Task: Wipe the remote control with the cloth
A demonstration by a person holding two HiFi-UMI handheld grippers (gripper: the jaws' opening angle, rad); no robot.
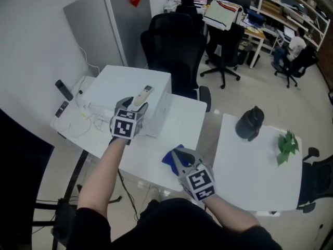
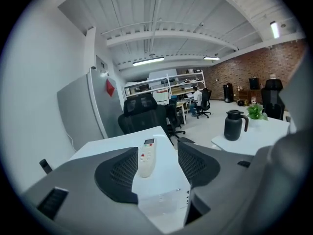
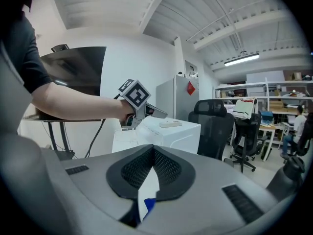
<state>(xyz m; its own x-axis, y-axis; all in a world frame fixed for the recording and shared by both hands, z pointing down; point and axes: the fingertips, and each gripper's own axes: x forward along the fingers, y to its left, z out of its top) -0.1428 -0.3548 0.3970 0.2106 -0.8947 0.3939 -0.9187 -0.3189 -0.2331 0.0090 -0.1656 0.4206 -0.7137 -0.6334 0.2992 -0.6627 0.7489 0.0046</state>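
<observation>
Head view: your left gripper point(image 1: 136, 107) is at the white box point(image 1: 158, 82), on top of which the remote control point(image 1: 144, 95) lies. Your right gripper point(image 1: 177, 160) rests at the blue cloth point(image 1: 168, 158) near the table point(image 1: 182, 120) edge.

Left gripper view: your jaws stand apart, with the remote control point(image 2: 146, 156) lying between them, untouched.

Right gripper view: your jaws are closed together. The cloth point(image 3: 148, 204) shows just beneath them; whether it is pinched cannot be told.
</observation>
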